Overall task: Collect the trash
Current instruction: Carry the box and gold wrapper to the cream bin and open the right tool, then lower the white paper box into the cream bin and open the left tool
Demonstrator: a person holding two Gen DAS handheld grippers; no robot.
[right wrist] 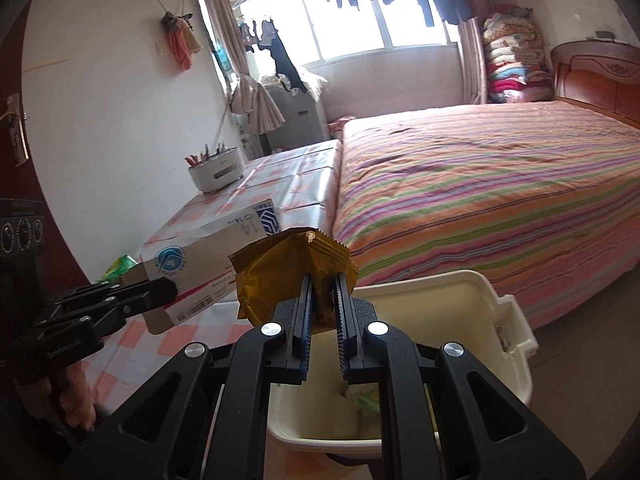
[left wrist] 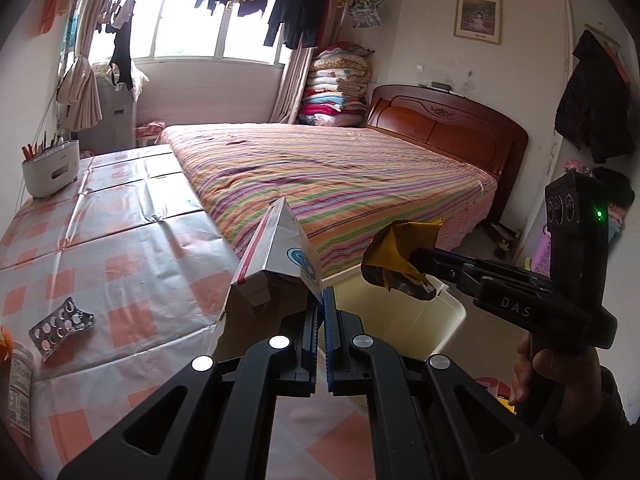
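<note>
A bedroom is shown, with a bed under a striped multicoloured cover (left wrist: 328,172) beside a tabletop covered in a glossy orange-and-white checked cloth (left wrist: 132,240). The left hand-held gripper (left wrist: 320,312) is pressed together on the edge of a flattened white cardboard box with a blue round logo and red stripe (left wrist: 276,264), which is held above the tabletop's near corner. The right hand-held gripper (right wrist: 324,300) is closed on a crumpled mustard-yellow foil wrapper (right wrist: 288,276), which is held over a cream rectangular plastic bin (right wrist: 472,320) standing between the tabletop and the bed. Some pale scraps can be made out at the bin's bottom. The box and the wrapper are carried near each other without touching. On the tabletop, a silver blister pack of pills (left wrist: 60,328) is seen lying to the left, and a white oval holder filled with pens (left wrist: 50,170) is placed at the far end by the wall.
</note>
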